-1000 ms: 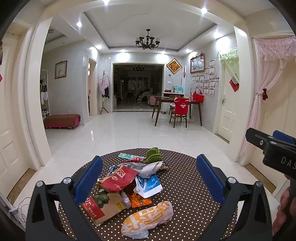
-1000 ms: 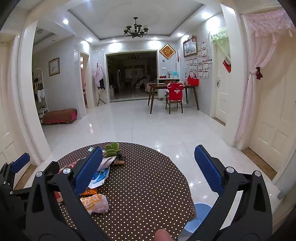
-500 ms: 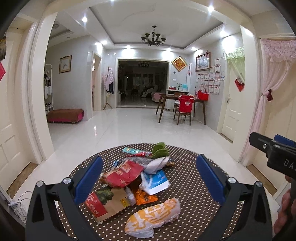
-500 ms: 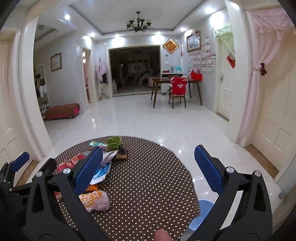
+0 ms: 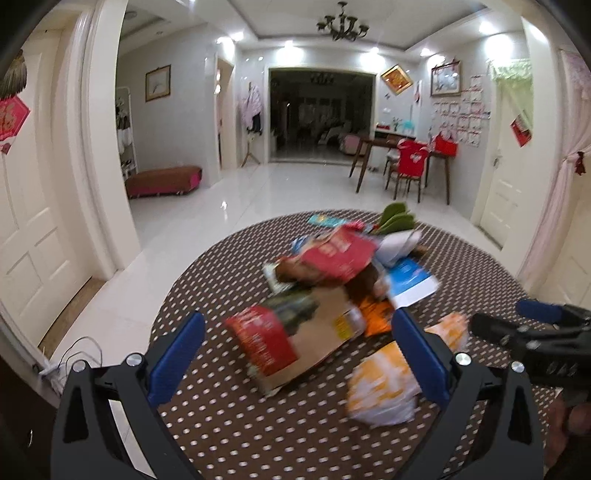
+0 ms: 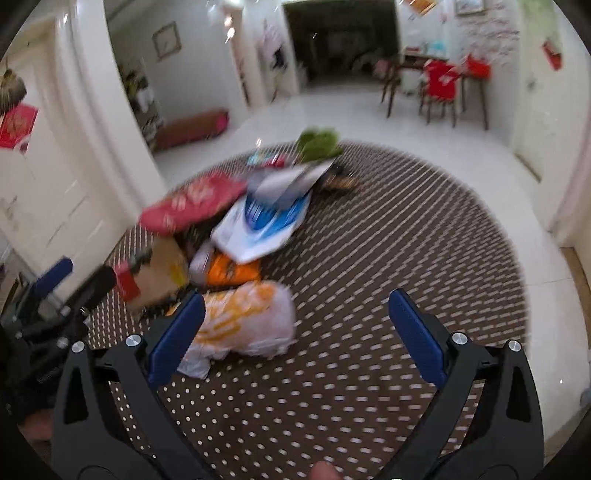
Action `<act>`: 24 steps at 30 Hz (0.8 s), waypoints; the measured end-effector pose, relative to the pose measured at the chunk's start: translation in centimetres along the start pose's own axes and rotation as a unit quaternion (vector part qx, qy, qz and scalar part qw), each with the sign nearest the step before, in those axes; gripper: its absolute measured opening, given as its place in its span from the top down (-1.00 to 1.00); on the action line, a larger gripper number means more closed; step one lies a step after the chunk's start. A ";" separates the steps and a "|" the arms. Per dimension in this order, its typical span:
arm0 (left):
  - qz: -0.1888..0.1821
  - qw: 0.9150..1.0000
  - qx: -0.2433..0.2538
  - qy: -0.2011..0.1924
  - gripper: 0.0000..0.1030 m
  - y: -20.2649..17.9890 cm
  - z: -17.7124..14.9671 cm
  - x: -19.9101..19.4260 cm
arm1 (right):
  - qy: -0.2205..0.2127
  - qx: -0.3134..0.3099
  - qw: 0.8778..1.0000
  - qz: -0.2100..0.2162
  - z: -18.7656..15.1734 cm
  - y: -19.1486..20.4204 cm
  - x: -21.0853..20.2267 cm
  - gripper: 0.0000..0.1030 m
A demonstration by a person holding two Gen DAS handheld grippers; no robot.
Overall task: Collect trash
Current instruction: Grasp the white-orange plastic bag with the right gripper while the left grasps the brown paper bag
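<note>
Trash pile (image 5: 343,280): all heaped together around the middle of the round polka-dot table (image 5: 236,424), nothing in either gripper. Both views are pretty motion-blurred, so counts are my best shot.

Left gripper (image 5: 297,354): lower centre of its own view, blue pads spread wide, holding nothing. It hangs over the near edge of the pile, with the carton showing between the fingers.

Carton (image 5: 295,339): one flattened brown cardboard box with a red end, lower-left part of the heap.

Red bag (image 5: 338,254): one, sitting on top of the pile toward the upper middle.

Orange wrapper (image 5: 375,317): one small one, poking out from under the carton's right side.

Blue-and-white bag (image 5: 410,278): one, right of the red bag.

Green thing (image 5: 397,218): one bunch at the far edge of the pile; can't tell what it is.

Yellow-and-white plastic bag (image 5: 384,384): one, crumpled, nearest item, lower right of the left wrist view.

Right gripper (image 6: 295,328): lower centre of its view, jaws also wide apart and empty. The yellow-and-white bag lies just by its left-hand pad.

Chairs (image 5: 408,168): one that I can make out, red-covered, at the dark table in the upper right background.

Chandelier (image 5: 341,26): one, top of the frame.
</note>
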State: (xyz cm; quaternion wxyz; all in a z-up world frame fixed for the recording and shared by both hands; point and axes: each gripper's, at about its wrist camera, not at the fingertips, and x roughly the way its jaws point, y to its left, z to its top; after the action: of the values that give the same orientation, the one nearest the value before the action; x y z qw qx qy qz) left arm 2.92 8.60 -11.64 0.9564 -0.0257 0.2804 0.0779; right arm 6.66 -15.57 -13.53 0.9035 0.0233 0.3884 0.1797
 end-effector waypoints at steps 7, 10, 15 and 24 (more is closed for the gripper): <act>0.015 1.000 -0.008 0.019 -0.92 2.3 -1.1 1.1 | 0.048 0.010 0.998 0.050 -0.4 1.4 4.1 -0.77; 0.017 1.000 -0.011 0.023 -0.92 2.8 -1.1 1.6 | 0.059 0.015 0.995 0.083 -0.6 1.7 5.3 -0.28; 0.005 1.000 0.005 0.012 -0.92 2.3 0.3 2.2 | 0.046 0.015 0.995 0.090 -0.2 1.2 3.7 0.14; -0.009 0.992 0.119 0.036 -0.92 -2.0 3.6 6.7 | 0.005 0.060 0.996 0.063 -0.3 -4.1 -0.6 0.17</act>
State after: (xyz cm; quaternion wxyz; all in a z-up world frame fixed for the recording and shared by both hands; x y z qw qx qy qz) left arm 10.72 7.82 -12.25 0.9428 0.0826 0.3212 0.0347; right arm 7.32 -19.58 -14.05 0.8853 0.1008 0.4011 0.2125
